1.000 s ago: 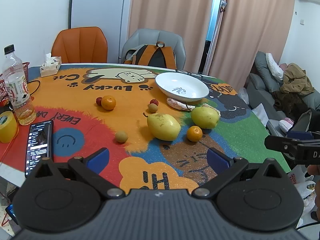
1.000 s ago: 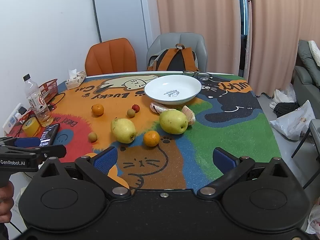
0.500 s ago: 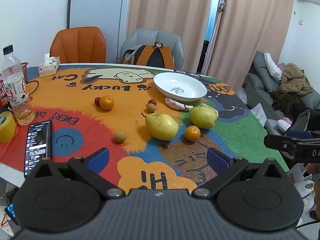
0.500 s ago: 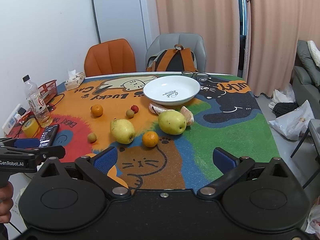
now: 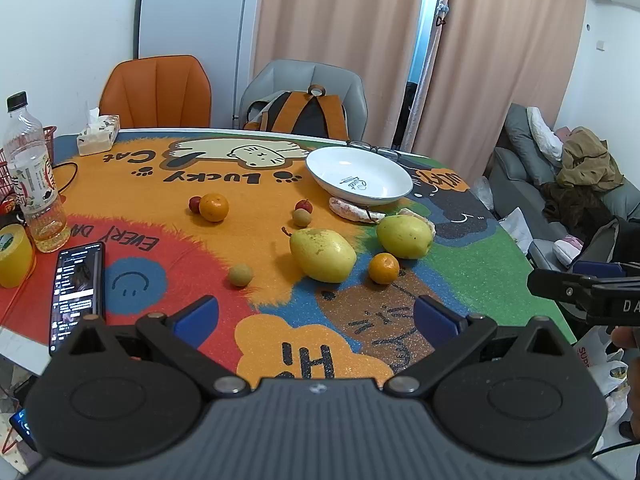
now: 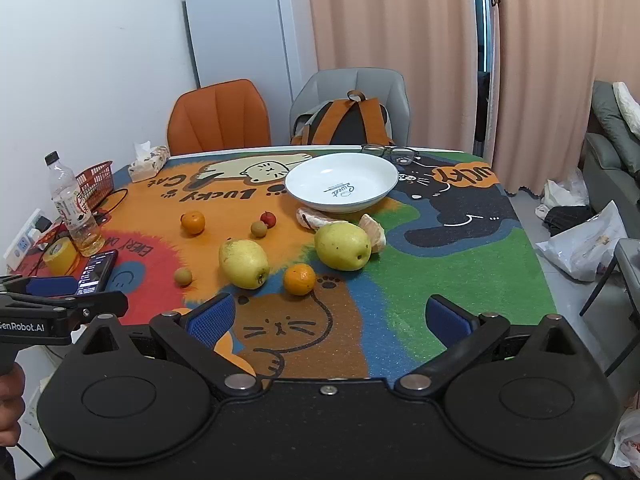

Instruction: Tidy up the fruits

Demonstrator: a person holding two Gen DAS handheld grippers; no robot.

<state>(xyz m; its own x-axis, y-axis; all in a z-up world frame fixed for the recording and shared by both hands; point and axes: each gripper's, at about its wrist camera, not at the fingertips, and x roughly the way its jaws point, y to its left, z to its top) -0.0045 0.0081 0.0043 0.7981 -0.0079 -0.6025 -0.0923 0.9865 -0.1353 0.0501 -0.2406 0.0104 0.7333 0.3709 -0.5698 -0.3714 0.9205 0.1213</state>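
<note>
Both grippers, left (image 5: 316, 316) and right (image 6: 327, 318), hover spread apart and unloaded over the table's (image 6: 460, 280) near edge, fruit lying ahead: pears (image 6: 244, 263), oranges (image 6: 299, 278) short of the plate (image 6: 341, 186).

We see a phone (image 5: 78, 288) lying flat near the table's left edge, beside a yellow tape roll (image 5: 14, 256) and a drink bottle (image 5: 34, 176). A tissue pack (image 5: 98, 136) sits at the far corner, and a backpack (image 6: 344, 122) rests on the grey chair (image 6: 360, 84).
</note>
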